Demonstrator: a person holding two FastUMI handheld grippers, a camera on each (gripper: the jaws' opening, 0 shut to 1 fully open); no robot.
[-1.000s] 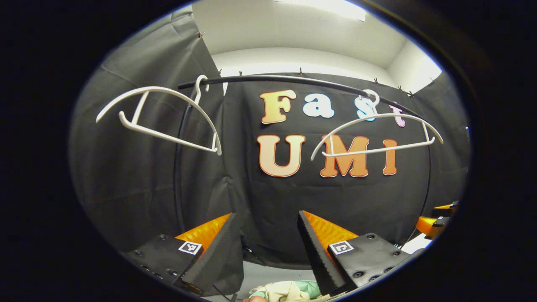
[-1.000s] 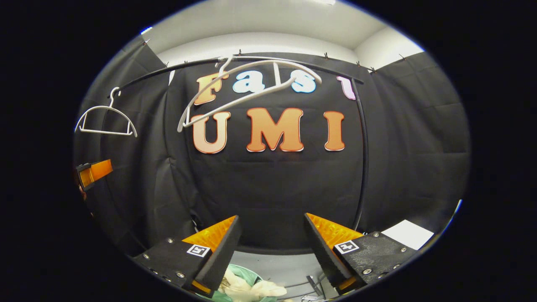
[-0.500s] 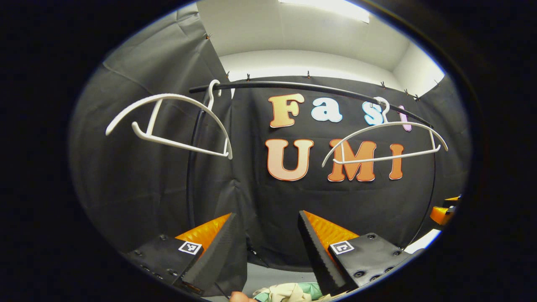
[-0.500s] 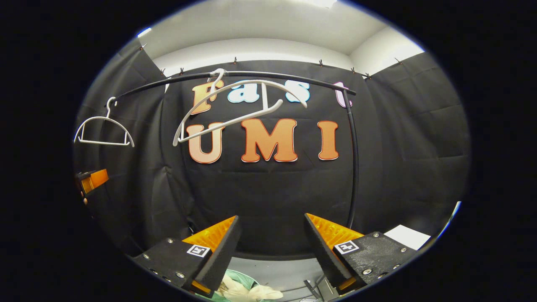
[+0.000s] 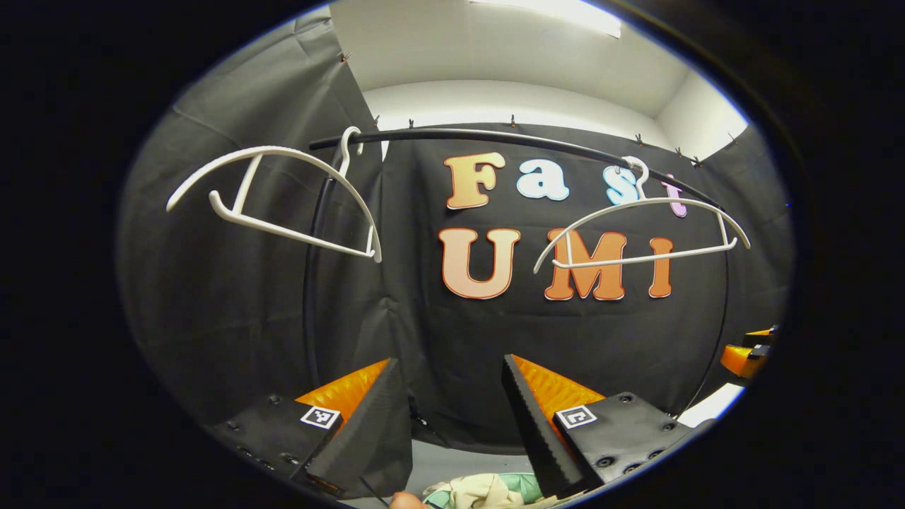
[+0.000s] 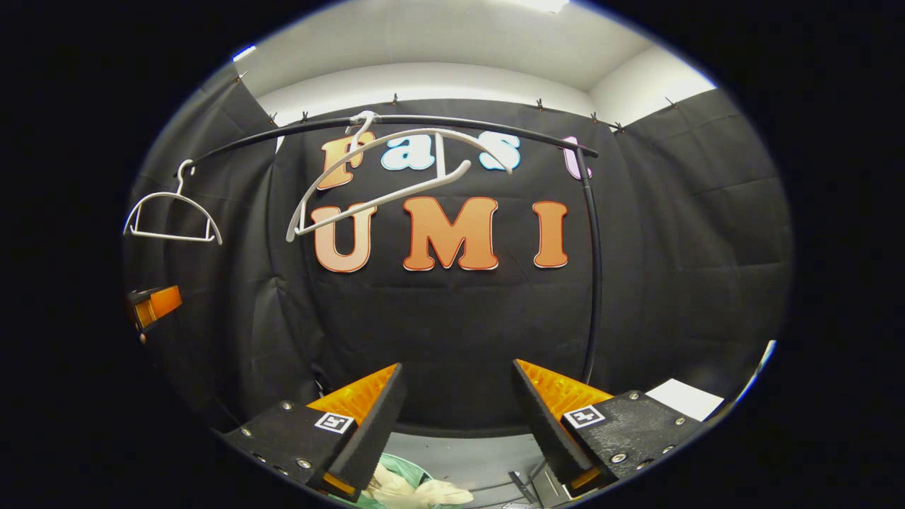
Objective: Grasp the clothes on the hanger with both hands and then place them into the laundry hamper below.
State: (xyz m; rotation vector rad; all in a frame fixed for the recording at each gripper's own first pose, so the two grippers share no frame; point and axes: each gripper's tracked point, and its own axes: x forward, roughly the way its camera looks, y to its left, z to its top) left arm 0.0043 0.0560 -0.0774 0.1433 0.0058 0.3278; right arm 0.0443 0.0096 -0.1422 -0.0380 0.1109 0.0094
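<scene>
Left gripper [image 5: 452, 417]: jaws spread wide, nothing between them, raised and facing the far booth wall. Right gripper [image 6: 459, 417]: jaws likewise wide apart and empty, also facing the far wall; it appears too at the right edge of the left gripper view.

Clothes [image 5: 481, 491]: pale cream fabric, crumpled, lying low and near, below the left gripper's fingertips; seen again below the right gripper in its own view.

Laundry hamper [image 6: 417, 470]: pale green, under the clothes, which rest in it; mostly cut off at the bottom edge.

Left hanger [image 5: 276, 205]: white, bare, hooked on the rail at its left end, tilted.

Right hanger [image 5: 640, 237]: white, bare, hooked farther right on the same rail.

Rail [image 5: 495, 138]: dark curved bar, high, running across the far wall, bending down into a post at the right.
</scene>
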